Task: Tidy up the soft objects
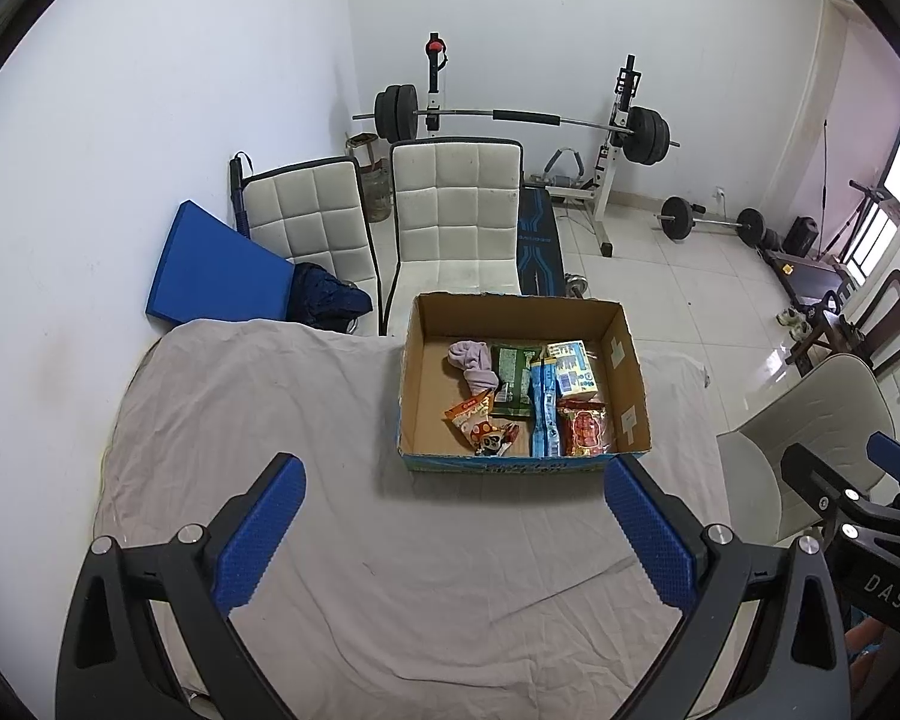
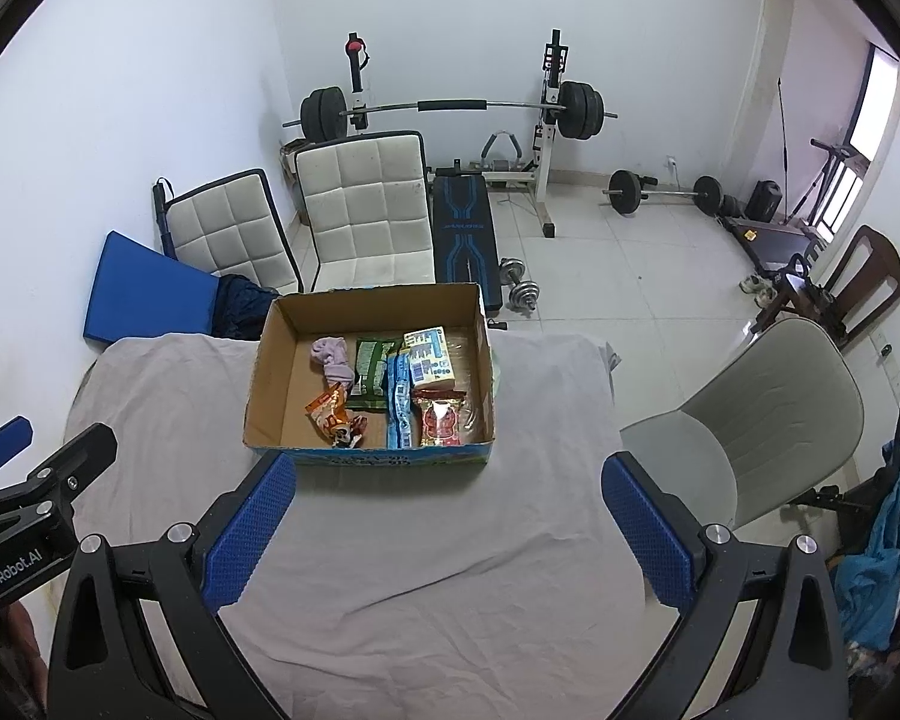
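Note:
An open cardboard box (image 1: 627, 381) (image 2: 270, 372) stands on a table covered with a grey cloth (image 1: 306, 420) (image 2: 450, 528). Inside lie a lilac sock (image 1: 473, 365) (image 2: 333, 358), a green packet (image 1: 510, 381) (image 2: 370, 369), a blue packet (image 1: 544, 408) (image 2: 400, 405), a white-blue packet (image 1: 575, 367) (image 2: 430, 357), a red packet (image 1: 582, 429) (image 2: 444, 417) and an orange snack packet (image 1: 471, 414) (image 2: 328, 411). My left gripper (image 1: 453, 531) is open and empty, above the cloth short of the box. My right gripper (image 2: 450, 531) is open and empty, likewise short of the box.
Two white padded chairs (image 1: 456, 210) (image 2: 366, 204) stand behind the table, a blue mat (image 1: 210, 270) leans on the wall. A grey chair (image 2: 768, 414) stands right of the table. A barbell rack (image 2: 450, 108) and weights fill the back of the room.

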The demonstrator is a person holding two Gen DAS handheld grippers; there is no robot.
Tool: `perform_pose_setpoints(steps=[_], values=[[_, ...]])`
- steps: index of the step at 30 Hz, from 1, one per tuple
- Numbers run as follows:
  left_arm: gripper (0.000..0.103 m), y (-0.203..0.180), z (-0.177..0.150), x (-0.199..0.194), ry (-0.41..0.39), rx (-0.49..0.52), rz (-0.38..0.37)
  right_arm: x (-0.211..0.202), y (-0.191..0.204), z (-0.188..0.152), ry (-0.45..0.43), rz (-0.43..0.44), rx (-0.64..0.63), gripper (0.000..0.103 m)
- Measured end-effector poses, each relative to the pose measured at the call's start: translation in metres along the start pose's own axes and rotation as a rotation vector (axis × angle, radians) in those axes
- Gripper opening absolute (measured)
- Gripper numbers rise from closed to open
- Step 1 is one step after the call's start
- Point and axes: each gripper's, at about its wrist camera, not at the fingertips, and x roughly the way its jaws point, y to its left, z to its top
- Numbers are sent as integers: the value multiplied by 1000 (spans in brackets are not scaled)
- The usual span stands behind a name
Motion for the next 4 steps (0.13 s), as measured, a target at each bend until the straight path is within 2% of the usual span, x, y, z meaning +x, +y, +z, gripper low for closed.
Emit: perform_pose_setpoints(steps=[4], values=[[102, 0, 1, 0, -1, -2, -1, 1, 0, 0, 1, 1, 1, 103]])
